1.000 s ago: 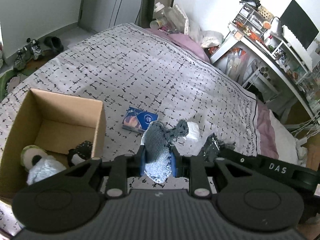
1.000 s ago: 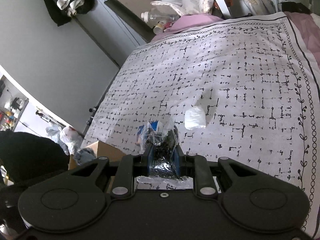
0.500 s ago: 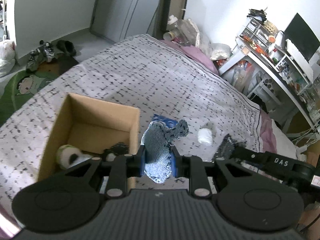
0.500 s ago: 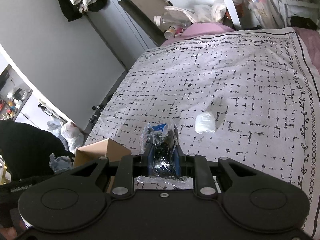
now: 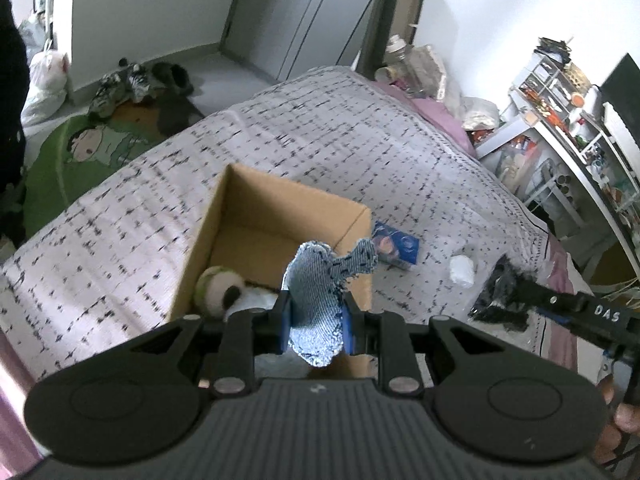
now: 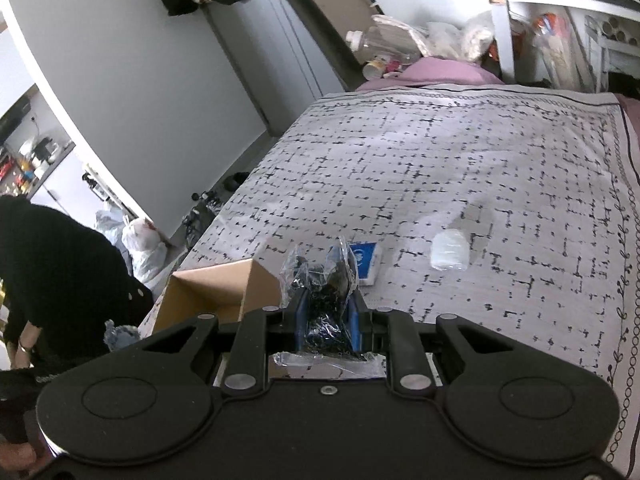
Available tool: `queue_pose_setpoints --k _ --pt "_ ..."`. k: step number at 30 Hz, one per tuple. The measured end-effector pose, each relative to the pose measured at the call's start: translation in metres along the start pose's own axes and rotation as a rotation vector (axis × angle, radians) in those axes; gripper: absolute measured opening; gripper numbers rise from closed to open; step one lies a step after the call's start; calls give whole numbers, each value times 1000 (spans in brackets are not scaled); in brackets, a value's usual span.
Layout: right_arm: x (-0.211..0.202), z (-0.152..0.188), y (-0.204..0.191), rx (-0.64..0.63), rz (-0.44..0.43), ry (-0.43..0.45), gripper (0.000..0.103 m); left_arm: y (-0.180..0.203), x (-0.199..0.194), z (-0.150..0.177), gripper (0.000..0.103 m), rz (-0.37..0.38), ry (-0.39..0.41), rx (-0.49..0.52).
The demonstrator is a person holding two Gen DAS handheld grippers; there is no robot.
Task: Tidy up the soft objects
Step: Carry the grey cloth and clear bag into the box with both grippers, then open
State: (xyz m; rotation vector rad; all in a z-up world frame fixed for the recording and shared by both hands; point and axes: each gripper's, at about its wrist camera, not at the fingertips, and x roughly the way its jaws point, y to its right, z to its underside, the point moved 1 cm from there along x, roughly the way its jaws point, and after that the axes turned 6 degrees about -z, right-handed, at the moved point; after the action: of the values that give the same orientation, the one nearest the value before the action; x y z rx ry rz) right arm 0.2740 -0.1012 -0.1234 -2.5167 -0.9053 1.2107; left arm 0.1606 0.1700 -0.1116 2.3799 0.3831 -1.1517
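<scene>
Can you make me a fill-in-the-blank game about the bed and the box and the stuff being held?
1. The left hand-held gripper holds a blue knitted ____.
2. The panda plush lies inside the cardboard ____.
3. The right hand-held gripper pinches a clear plastic ____ of dark stuff.
4. The white roll lies on the ____.

Answers: toy; box; bag; bed

— What's on the bed (image 5: 320,128) right now?
— White cover with black dashes, and an open cardboard box (image 5: 256,216) sitting on it. Just beside the box, a small blue packet (image 5: 396,246).
— Anything else?
— A little white bundle (image 5: 462,270) lies near the packet, apart from it.
</scene>
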Motion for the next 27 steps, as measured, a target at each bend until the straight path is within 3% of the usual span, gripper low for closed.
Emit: queue_pose_setpoints --k 12,20,27 --pt "15 5 -40 -58 -9 3 21 -38 13 14 28 -26 -45 -50" --pt "34 3 -66 -68 -40 0 21 -55 24 13 41 -22 -95 -96" --pt "49 1 -82 -79 -49 -11 21 -62 26 10 45 5 -104 -95"
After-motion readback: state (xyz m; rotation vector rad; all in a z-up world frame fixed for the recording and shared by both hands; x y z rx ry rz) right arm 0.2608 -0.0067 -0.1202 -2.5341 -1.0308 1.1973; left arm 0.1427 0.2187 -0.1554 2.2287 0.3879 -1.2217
